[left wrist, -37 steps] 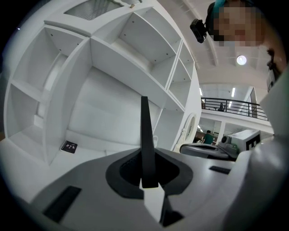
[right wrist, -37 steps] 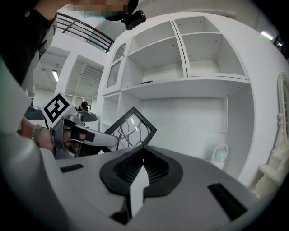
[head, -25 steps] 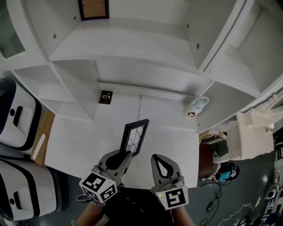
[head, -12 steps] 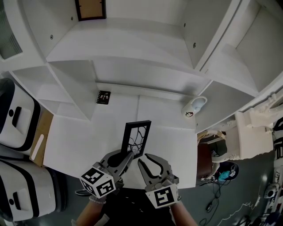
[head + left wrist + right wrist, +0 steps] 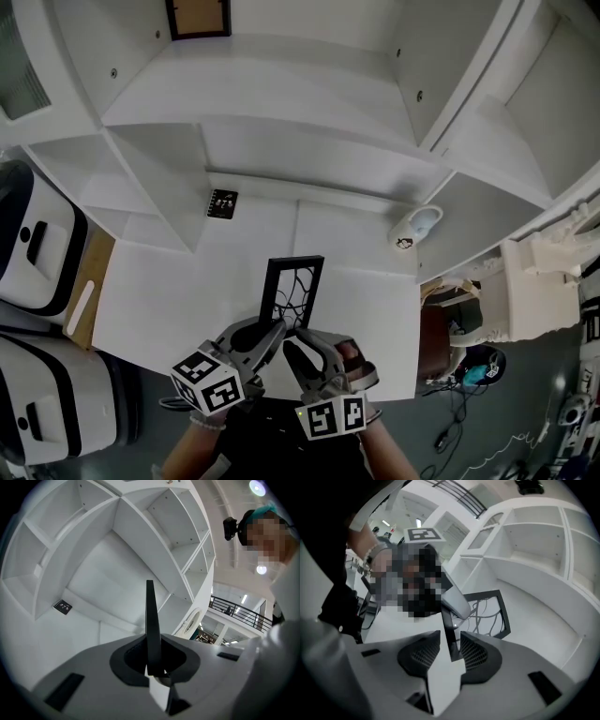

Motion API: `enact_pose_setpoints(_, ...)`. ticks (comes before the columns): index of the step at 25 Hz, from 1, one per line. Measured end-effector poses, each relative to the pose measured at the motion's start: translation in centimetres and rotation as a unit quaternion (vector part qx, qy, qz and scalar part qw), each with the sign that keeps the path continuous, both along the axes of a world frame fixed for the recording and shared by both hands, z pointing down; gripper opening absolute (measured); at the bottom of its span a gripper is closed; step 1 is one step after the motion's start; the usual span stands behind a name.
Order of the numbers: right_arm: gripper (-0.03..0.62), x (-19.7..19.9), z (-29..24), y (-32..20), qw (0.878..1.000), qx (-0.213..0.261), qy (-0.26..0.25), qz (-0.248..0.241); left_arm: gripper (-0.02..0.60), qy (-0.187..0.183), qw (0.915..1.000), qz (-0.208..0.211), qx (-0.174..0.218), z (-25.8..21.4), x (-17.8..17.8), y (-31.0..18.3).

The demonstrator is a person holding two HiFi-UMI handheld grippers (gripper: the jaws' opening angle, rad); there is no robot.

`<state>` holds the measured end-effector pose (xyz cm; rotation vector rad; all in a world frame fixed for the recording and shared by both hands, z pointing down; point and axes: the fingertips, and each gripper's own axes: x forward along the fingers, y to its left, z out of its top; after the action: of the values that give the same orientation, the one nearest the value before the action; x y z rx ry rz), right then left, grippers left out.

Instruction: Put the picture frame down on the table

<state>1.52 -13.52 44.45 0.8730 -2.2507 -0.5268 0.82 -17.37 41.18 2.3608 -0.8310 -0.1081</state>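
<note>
My right gripper [image 5: 305, 339] has swung in, jaws just opened astride the picture frame [image 5: 295, 291]; my left gripper [image 5: 272, 330] pinches it upright near the tabletop [image 5: 169, 300] front edge. Likely light, stiff, breakable: grip rails.

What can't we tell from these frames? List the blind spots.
- Whether the black rectangular picture frame has its lower edge on the white table: in the head view, the left gripper and right gripper cover it. The right one's jaws have just been opening, with the frame edge between them.
- Print on the small black card: too small in the head view.
- Brown-backed frame on the top shelf: cut off by the head view's top edge.
</note>
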Motion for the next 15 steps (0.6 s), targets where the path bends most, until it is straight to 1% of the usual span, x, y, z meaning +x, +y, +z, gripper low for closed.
enact_pose_setpoints(2,0.117,-0.45,0.38,0.18,1.000,0.011,0.022,-0.014,0.034,0.004,1.0000,0.005,-0.003,0.07,0.04,0.16)
enact_pose_setpoints(7,0.117,-0.81,0.36,0.16,0.999,0.028,0.036,-0.019,0.034,0.011,0.9997,0.013,-0.015,0.41,0.10,0.50)
enact_pose_setpoints(8,0.111,-0.83,0.29,0.25,0.998,0.034,0.040,-0.022,0.034,0.014,0.9996,0.014,-0.019,0.49,0.06,0.54)
enact_pose_setpoints(9,0.080,-0.85,0.26,0.37,0.998,0.040,0.046,-0.026,0.034,0.018,0.9995,0.015,-0.023,0.53,0.04,0.58)
enact_pose_setpoints(12,0.074,-0.79,0.42,0.71,0.995,0.054,0.070,-0.036,0.035,0.030,0.9989,0.017,-0.031,0.65,0.08,0.68)
enact_pose_setpoints(15,0.074,-0.69,0.52,0.88,0.994,0.062,0.083,-0.039,0.035,0.047,0.9978,0.016,-0.044,0.85,0.11,0.65)
